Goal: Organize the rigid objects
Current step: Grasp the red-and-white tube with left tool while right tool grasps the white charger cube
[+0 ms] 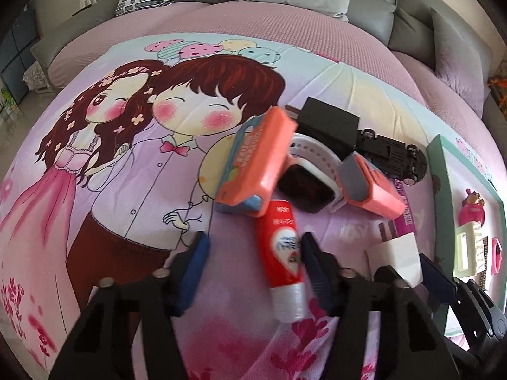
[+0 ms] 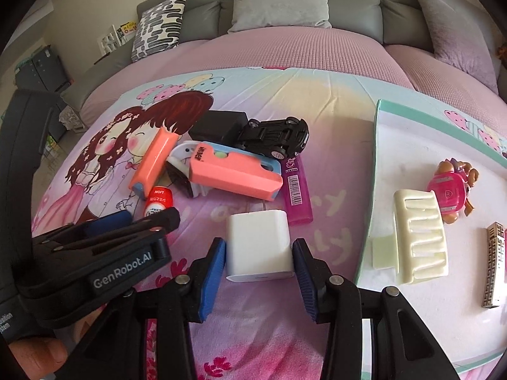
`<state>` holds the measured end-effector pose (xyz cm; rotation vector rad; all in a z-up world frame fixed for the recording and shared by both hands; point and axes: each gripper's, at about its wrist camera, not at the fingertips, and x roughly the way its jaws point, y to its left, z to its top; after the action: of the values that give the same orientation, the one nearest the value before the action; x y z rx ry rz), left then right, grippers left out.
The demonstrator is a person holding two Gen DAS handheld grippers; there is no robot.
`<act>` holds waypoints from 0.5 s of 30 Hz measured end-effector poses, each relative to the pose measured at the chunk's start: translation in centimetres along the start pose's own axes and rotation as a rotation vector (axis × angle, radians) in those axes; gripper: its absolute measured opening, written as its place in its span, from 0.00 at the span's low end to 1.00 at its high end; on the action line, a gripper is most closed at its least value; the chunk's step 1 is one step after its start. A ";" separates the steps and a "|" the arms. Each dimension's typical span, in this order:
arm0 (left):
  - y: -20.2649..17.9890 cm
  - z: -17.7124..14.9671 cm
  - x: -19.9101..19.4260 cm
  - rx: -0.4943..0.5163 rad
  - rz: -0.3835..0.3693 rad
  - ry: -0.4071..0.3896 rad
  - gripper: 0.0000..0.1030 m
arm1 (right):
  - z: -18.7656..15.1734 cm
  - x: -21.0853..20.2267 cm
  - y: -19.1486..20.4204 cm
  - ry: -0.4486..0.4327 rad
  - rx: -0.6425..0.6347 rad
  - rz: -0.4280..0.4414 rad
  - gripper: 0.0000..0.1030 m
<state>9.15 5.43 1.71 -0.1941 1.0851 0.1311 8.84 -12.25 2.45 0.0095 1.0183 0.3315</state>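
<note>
A pile of rigid objects lies on the cartoon bedsheet: two orange-and-blue cases (image 1: 253,164) (image 2: 236,174), a black box (image 2: 218,128), an upturned black toy car (image 2: 275,136), a smartwatch (image 1: 305,186), a pink lighter (image 2: 296,190). A red tube (image 1: 283,259) lies between my open left gripper's (image 1: 253,272) fingers, against the right one. My right gripper (image 2: 259,272) straddles a white charger plug (image 2: 258,248), its pads close to the plug's sides; the plug rests on the sheet.
A white tray with a teal rim (image 2: 377,164) at the right holds a cream hair claw (image 2: 421,237), a pink toy pup (image 2: 451,196) and a patterned lighter (image 2: 494,269). Grey sofa cushions (image 2: 282,0) stand behind.
</note>
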 end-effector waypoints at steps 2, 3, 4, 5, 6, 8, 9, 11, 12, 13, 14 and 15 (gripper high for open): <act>-0.3 0.2 0.0 0.002 -0.039 -0.001 0.26 | 0.0 0.0 -0.1 0.000 0.006 0.004 0.45; -0.4 0.2 -0.1 0.006 -0.053 -0.004 0.26 | 0.0 0.0 -0.1 0.000 0.006 0.004 0.45; -0.4 0.1 -0.2 0.011 -0.063 -0.006 0.26 | 0.0 0.0 -0.1 0.001 0.005 0.004 0.45; -0.5 0.1 -0.3 0.014 -0.074 -0.008 0.26 | 0.0 0.0 -0.1 0.001 0.005 0.004 0.45; -0.6 0.1 -0.4 0.017 -0.083 -0.012 0.26 | 0.0 -0.1 -0.1 0.000 0.008 0.005 0.45; -0.9 0.2 -1.0 0.024 -0.090 -0.028 0.26 | 0.0 -0.4 -0.2 -0.005 0.013 0.010 0.45; -0.8 0.2 -1.5 0.024 -0.100 -0.042 0.26 | 0.1 -0.6 -0.3 -0.011 0.015 0.013 0.45; -0.7 0.4 -2.6 0.016 -0.128 -0.072 0.26 | 0.2 -1.3 -0.4 -0.034 0.021 0.023 0.44; -0.7 0.4 -3.2 0.012 -0.136 -0.089 0.26 | 0.3 -1.7 -0.5 -0.046 0.024 0.027 0.44; -0.6 0.6 -3.8 0.008 -0.145 -0.110 0.26 | 0.4 -2.1 -0.5 -0.059 0.027 0.030 0.44; -0.6 0.8 -4.4 0.004 -0.153 -0.128 0.26 | 0.4 -2.5 -0.6 -0.071 0.030 0.032 0.44; -0.4 0.9 -4.9 -0.002 -0.162 -0.146 0.26 | 0.5 -2.8 -0.7 -0.081 0.034 0.032 0.44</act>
<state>7.73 5.15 6.46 -0.2692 0.9205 0.0010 8.09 -13.60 4.96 0.0694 0.9440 0.3404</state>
